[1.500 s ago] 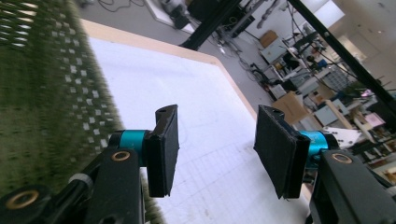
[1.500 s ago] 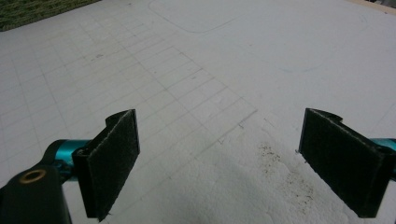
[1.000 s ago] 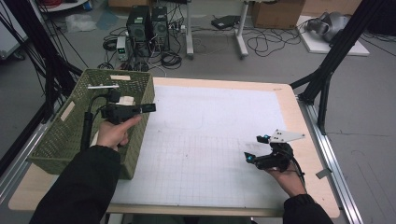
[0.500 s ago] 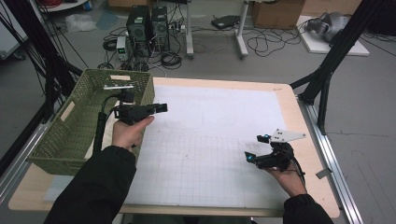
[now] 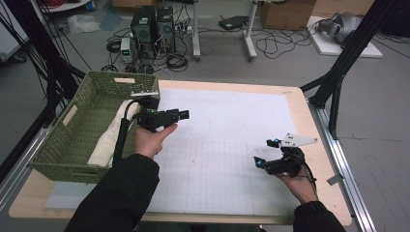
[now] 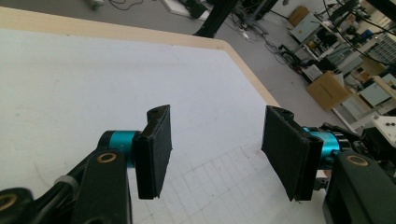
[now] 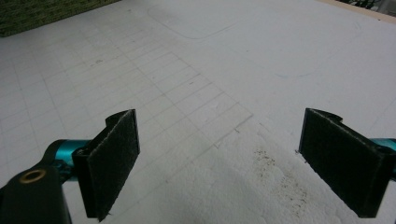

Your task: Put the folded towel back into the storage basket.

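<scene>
Fingers (image 6: 156, 149) of the left gripper (image 5: 183, 115) stand apart with nothing between them. They have just been opening wider, and past the pads there is bare white mat. In the high view this gripper hangs over the desk (image 5: 300, 111) just beside the green woven basket (image 5: 72, 171), pointing away from it toward the middle of the gridded mat (image 5: 217, 159). The white cloth (image 5: 110, 137) lies inside the basket, stretched along the wall nearest that hand, apart from the pads.

The right gripper (image 5: 264, 152) sits low at the desk's right side, well apart from the basket. Its fingers (image 7: 112, 158) are spread too, with empty mat between them.

The cloth looks settled in the basket, so the step in hand seems to be carrying the left gripper clear. To do that well, leave the fingers released and travel level over the mat, so that no pad brushes the rim. The gripper's black cable (image 5: 121, 140) runs down beside the basket wall, close to the cloth, and could drag a fold out. Lead the hand off gently so the cable lifts free first.
</scene>
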